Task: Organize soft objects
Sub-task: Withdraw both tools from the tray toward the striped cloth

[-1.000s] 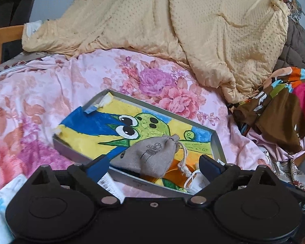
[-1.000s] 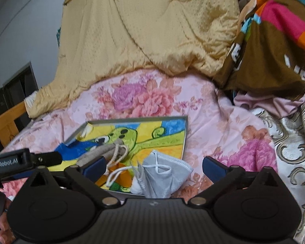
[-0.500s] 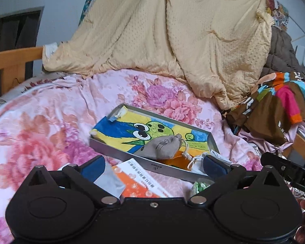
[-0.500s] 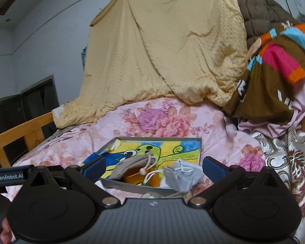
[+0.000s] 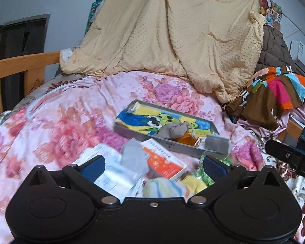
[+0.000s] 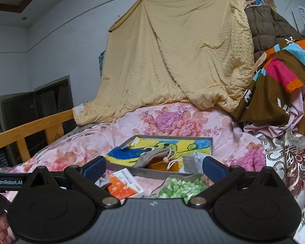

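Observation:
A grey metal tray with a frog picture lies on the floral bed. In it rest a grey drawstring pouch and, at its right end, a grey face mask. My left gripper is open and holds nothing, back from the tray above loose items: a grey cloth piece, an orange box and a striped soft thing. My right gripper is also open and holds nothing. The right wrist view shows the tray, pouch, mask and a green-patterned bag.
A yellow quilt hangs behind the bed. Colourful and brown clothes pile up on the right. A wooden bed rail runs along the left. The other gripper's body shows at the right edge of the left wrist view.
Both grippers have drawn back from the tray, which now looks smaller and farther. The box, cloth and bag in front of it have come into view. Pouch and mask stay in the tray.

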The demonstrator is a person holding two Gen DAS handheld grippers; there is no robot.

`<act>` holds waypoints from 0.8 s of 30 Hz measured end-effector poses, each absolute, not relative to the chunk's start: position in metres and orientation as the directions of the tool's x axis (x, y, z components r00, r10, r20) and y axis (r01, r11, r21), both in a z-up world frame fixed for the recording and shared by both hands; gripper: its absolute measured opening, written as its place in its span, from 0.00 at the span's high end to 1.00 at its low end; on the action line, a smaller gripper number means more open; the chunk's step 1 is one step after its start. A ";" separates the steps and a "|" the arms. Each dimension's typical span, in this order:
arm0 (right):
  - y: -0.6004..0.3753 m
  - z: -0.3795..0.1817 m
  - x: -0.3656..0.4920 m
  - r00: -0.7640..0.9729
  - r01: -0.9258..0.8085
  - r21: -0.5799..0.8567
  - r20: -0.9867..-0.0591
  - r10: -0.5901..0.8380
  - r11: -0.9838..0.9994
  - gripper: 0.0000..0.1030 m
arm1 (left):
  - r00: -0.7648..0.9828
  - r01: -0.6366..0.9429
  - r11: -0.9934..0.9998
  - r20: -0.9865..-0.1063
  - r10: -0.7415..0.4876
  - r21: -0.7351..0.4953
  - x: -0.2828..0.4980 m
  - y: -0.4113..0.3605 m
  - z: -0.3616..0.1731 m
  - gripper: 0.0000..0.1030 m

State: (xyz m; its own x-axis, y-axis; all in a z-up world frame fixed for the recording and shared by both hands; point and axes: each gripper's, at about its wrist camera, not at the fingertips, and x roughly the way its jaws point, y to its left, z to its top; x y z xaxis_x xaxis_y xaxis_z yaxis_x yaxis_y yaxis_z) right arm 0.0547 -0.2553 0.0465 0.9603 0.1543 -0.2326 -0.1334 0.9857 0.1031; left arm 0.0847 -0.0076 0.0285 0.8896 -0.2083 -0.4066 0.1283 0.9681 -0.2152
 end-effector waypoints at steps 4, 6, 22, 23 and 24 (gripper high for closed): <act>-0.246 0.041 0.041 0.952 -0.153 0.087 -0.254 0.171 0.984 0.00 | 0.887 0.108 0.972 -0.421 -0.189 -0.210 0.070 0.003 0.019 0.01; -0.242 0.038 0.037 0.948 -0.160 0.077 -0.267 0.175 0.984 0.00 | 0.885 0.095 0.974 -0.431 -0.178 -0.207 0.064 0.007 0.015 0.01; -0.216 0.012 0.039 0.885 -0.227 0.042 -0.409 0.224 0.973 0.00 | 0.780 -0.032 0.976 -0.616 -0.111 -0.217 0.065 0.026 -0.003 0.01; -0.216 0.011 0.040 0.881 -0.225 0.041 -0.419 0.221 0.973 0.00 | 0.769 -0.038 0.977 -0.631 -0.105 -0.210 0.066 0.026 -0.005 0.01; -0.216 0.010 0.042 0.876 -0.222 0.038 -0.432 0.217 0.974 0.00 | 0.759 -0.040 0.978 -0.643 -0.104 -0.206 0.067 0.025 -0.006 0.01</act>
State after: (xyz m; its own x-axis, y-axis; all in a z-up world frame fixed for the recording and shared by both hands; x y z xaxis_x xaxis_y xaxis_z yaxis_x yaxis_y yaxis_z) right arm 0.0418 -0.2157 0.0097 0.8757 0.2166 -0.4316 -0.2223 0.9742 0.0381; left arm 0.0675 0.0254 -0.0062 0.7589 -0.1042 -0.6428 -0.0404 0.9777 -0.2062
